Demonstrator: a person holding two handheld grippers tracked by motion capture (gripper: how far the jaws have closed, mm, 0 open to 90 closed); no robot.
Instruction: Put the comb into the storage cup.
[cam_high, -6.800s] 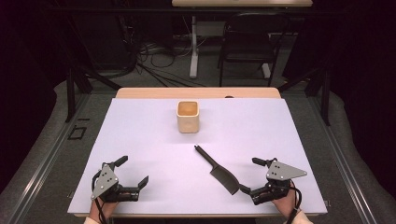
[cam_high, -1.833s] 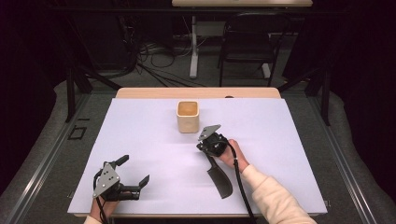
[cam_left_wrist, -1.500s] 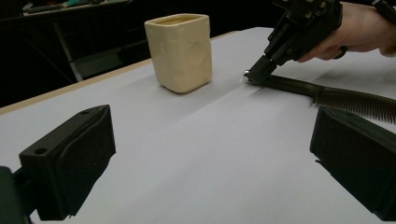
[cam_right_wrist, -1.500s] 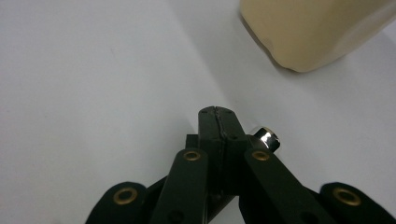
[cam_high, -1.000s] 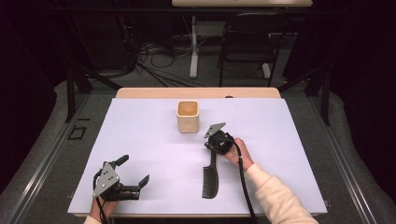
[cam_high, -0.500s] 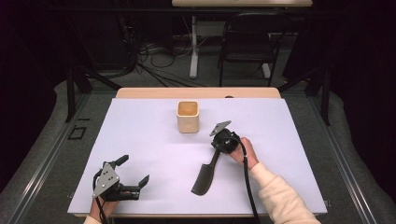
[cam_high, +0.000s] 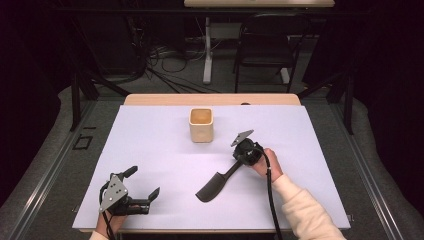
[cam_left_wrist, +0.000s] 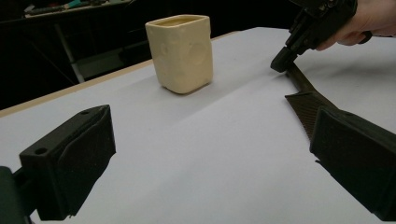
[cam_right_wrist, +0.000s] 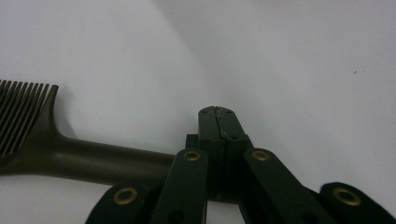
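A black comb with a long handle lies slanted over the white sheet, its toothed end toward the front left. My right gripper is shut on the far end of the handle, jaws pressed together. A cream square cup stands upright behind and to the left of that gripper. In the left gripper view, the cup, the comb and the right gripper show ahead. My left gripper rests open at the front left, nothing between its fingers.
A white sheet covers the wooden table. Beyond the table's far edge stand a dark chair, a table leg and loose cables on the floor. A cable trails from the right gripper along the person's sleeve.
The right gripper has shifted to the right and slightly away, and the comb's toothed end has swung from straight toward the front round to the front left. The left gripper has stayed still.
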